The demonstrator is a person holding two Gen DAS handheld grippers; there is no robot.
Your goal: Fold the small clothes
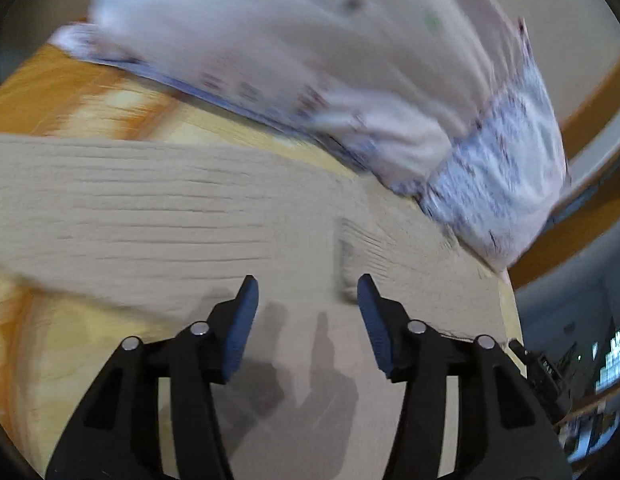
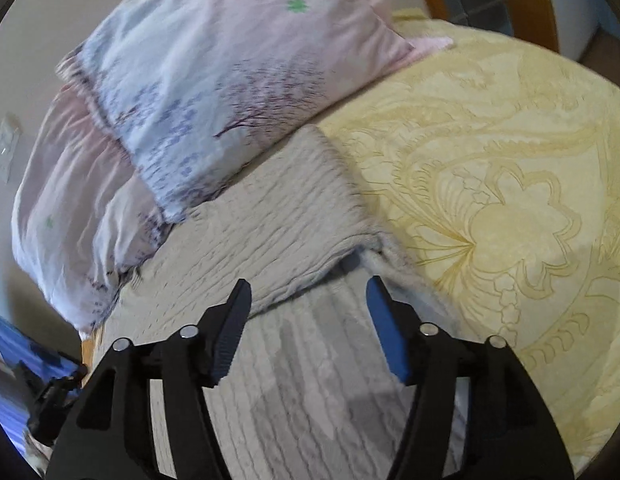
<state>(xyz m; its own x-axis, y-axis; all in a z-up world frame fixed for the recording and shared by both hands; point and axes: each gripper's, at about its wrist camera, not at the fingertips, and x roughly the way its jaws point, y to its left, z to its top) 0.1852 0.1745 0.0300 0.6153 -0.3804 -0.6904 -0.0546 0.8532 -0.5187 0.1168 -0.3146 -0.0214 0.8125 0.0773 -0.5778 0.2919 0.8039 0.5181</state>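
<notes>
A beige ribbed knit garment (image 1: 158,208) lies spread on the yellow bedspread; in the right wrist view it (image 2: 270,216) shows a folded-over part with an edge just ahead of the fingers. My left gripper (image 1: 308,292) is open and empty, hovering just above the garment. My right gripper (image 2: 308,300) is open and empty, over the garment near the fold edge. The left wrist view is motion-blurred.
Two pink-and-blue patterned pillows (image 2: 214,80) lie at the head of the bed, touching the garment's far edge; they also show in the left wrist view (image 1: 310,60). The yellow patterned bedspread (image 2: 509,200) extends to the right. A wooden bed frame (image 1: 569,240) runs along the side.
</notes>
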